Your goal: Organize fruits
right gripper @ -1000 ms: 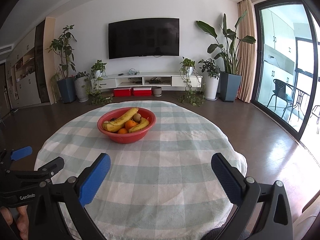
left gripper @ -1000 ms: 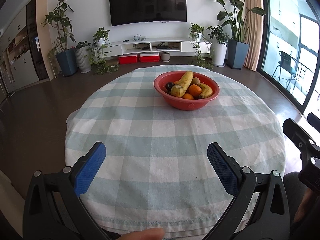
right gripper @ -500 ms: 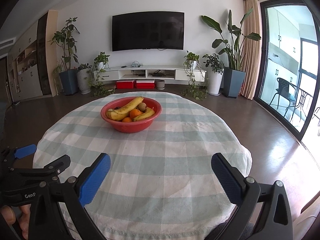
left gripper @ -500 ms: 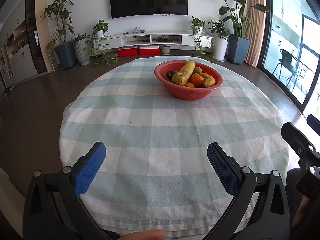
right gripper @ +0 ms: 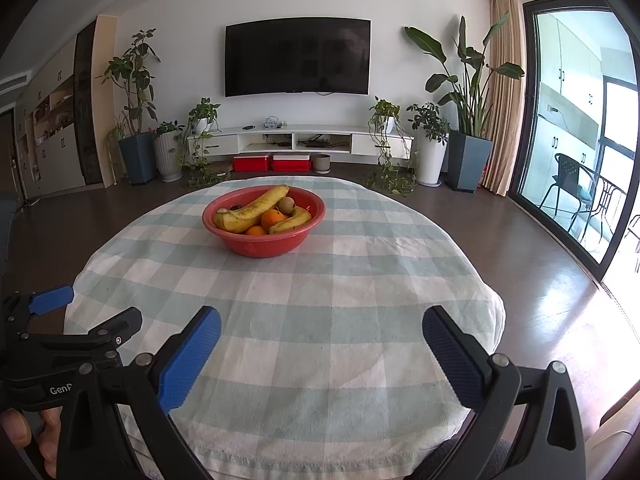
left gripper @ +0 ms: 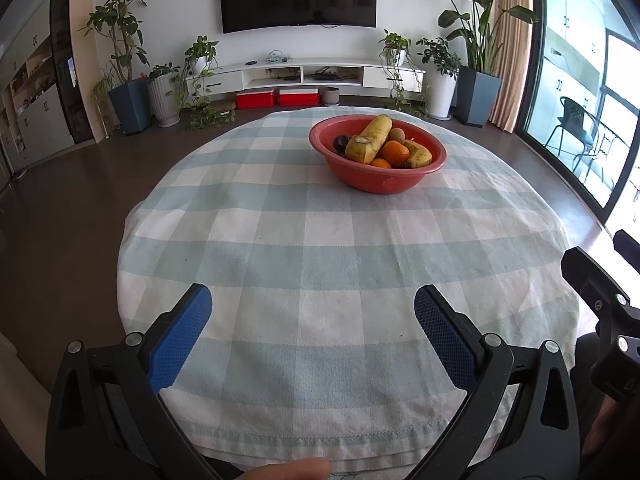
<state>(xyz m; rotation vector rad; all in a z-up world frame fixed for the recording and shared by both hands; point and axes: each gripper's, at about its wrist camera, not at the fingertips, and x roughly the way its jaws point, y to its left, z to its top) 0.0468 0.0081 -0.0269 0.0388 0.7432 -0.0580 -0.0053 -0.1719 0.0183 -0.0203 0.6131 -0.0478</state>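
Presently, left gripper (left gripper: 312, 312): jaws spread wide, nothing between them, over the near part of the table.
Right gripper (right gripper: 320, 330): jaws likewise spread wide and empty, just right of the left one.
Bowl (right gripper: 256, 246): red, on the far half of the table, well apart from both grippers.
Contents: long banana (right gripper: 256, 208), smaller banana (right gripper: 292, 222), oranges (right gripper: 272, 218), kiwi (right gripper: 286, 204), one dark fruit (left gripper: 341, 143).
Tablecloth (left gripper: 320, 248): checked, bare between grippers and bowl.
Edges: cloth hem at near edge, beneath both grippers.

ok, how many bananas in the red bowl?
2. A long banana lies diagonally across the pile in the red bowl; a shorter banana sits at the near right, beside the oranges. More could be buried underneath.
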